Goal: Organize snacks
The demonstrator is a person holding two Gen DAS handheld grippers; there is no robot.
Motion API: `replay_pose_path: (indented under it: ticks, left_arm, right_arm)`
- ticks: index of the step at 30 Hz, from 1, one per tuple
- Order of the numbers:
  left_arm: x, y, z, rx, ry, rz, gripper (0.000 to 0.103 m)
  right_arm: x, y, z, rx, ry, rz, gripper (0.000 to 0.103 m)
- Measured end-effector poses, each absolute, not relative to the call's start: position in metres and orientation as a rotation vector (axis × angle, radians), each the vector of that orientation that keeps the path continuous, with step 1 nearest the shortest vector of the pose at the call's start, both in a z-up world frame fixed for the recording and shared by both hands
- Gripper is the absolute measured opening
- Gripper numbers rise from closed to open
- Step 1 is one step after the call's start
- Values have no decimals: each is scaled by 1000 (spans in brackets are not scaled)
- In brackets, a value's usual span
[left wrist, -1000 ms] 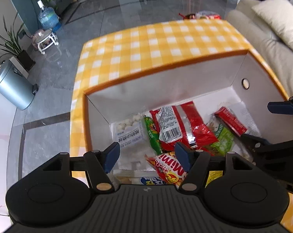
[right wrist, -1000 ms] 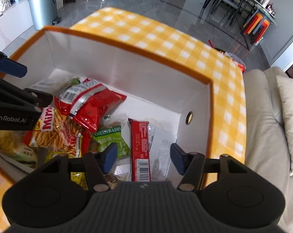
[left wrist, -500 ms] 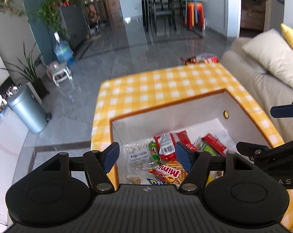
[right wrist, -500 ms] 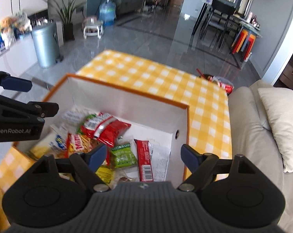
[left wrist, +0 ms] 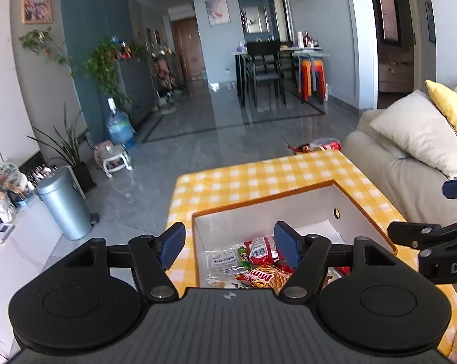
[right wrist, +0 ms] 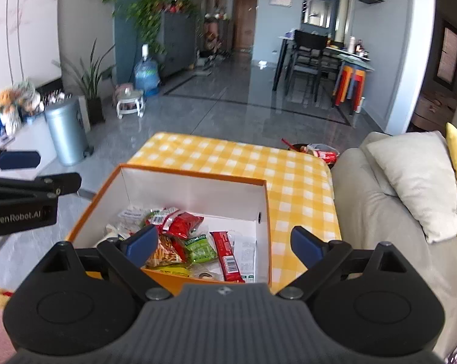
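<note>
Both claws, left (left wrist: 229,244) and right (right wrist: 224,244), hung spread wide and empty above the box (right wrist: 195,186); the snacks (right wrist: 180,236) lay heaped inside it on the checked table (right wrist: 298,182); reaching down, 1 finger might have snagged the cardboard rim.

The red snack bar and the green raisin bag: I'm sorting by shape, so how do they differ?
The red snack bar is long, narrow and flat, with a barcode showing; the green raisin bag is short, squarish and puffier, with white lettering. Both lie side by side inside the orange box, ungripped.
</note>
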State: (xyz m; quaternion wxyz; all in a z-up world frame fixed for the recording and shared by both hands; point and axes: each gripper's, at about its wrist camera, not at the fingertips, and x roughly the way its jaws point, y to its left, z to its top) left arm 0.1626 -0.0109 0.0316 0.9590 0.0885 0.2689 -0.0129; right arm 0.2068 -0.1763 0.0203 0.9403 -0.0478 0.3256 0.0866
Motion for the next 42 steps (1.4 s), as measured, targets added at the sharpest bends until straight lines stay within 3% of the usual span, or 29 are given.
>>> replay_pose_path:
  ticks: [8, 27, 42]
  left_arm:
    - [128, -12, 27, 145, 512, 20, 92]
    - [119, -4, -23, 100, 658, 54, 92]
    - [126, -12, -27, 120, 699, 61, 92]
  right_arm:
    - [160, -181, 27, -39, 592, 169, 97]
    - [139, -177, -22, -37, 626, 120, 99]
    - [154, -186, -30, 0, 625, 106, 99]
